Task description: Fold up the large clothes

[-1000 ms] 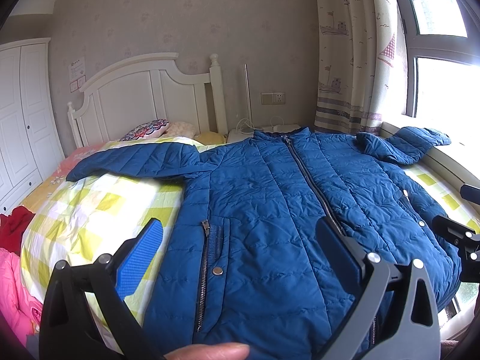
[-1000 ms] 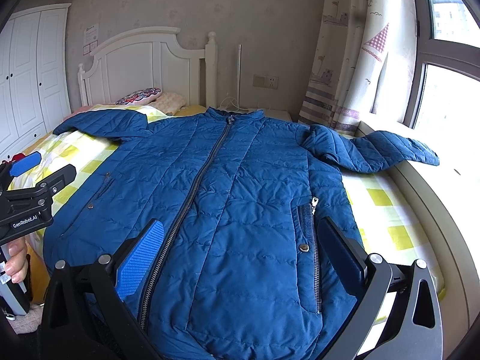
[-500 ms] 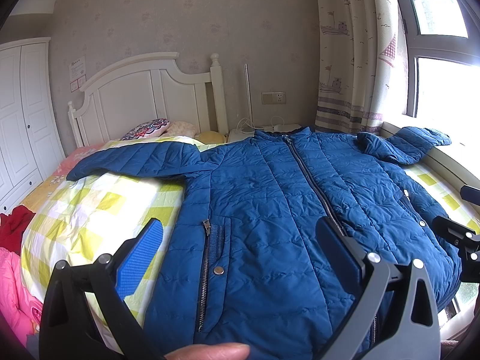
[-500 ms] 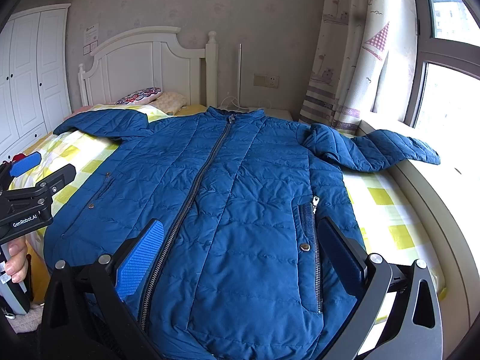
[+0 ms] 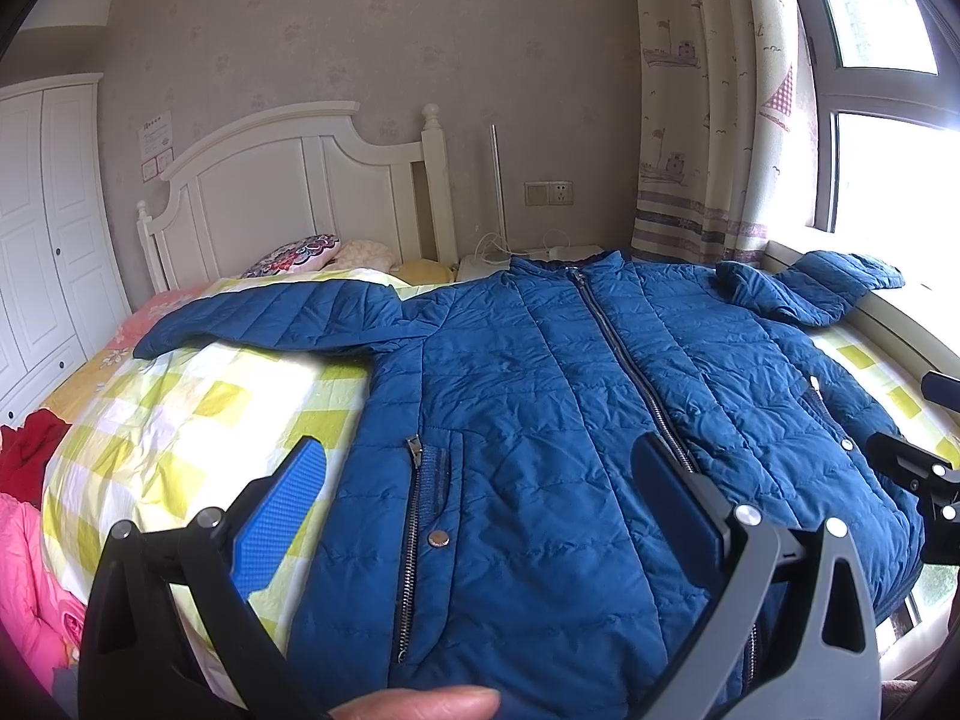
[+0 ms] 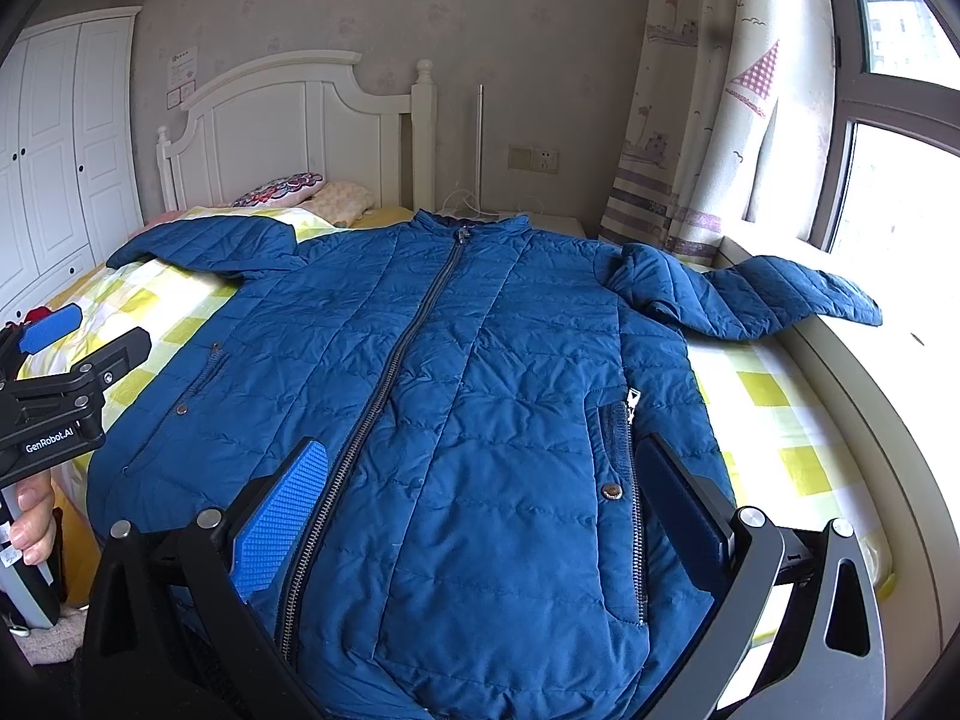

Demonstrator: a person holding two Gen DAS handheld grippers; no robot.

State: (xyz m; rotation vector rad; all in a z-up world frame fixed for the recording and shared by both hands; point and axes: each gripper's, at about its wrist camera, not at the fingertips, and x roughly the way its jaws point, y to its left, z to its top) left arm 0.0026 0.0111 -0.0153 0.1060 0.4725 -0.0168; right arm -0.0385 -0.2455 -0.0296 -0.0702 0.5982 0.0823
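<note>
Jacket: a blue quilted jacket (image 6: 480,396) lies flat on the bed (image 6: 774,420), front up, zipped, hem toward the grippers and collar toward the headboard (image 6: 288,120).
Long axis: the zip runs straight away from both grippers, hem to collar.
Left gripper (image 5: 480,516): jaws wide apart, holding nothing, over the hem by the left pocket.
Right gripper (image 6: 480,510): jaws wide apart, empty, over the hem between zip and right pocket.
Nearer hand: each gripper is closest to its own half of the hem.
Sleeves: left sleeve (image 5: 270,318) spreads out across the quilt; right sleeve (image 6: 750,294) reaches onto the window ledge (image 6: 900,372).
Edges: hem hangs at the bed's foot edge.
Room: likely more free bed on the left; the ledge crowds the right side.
</note>
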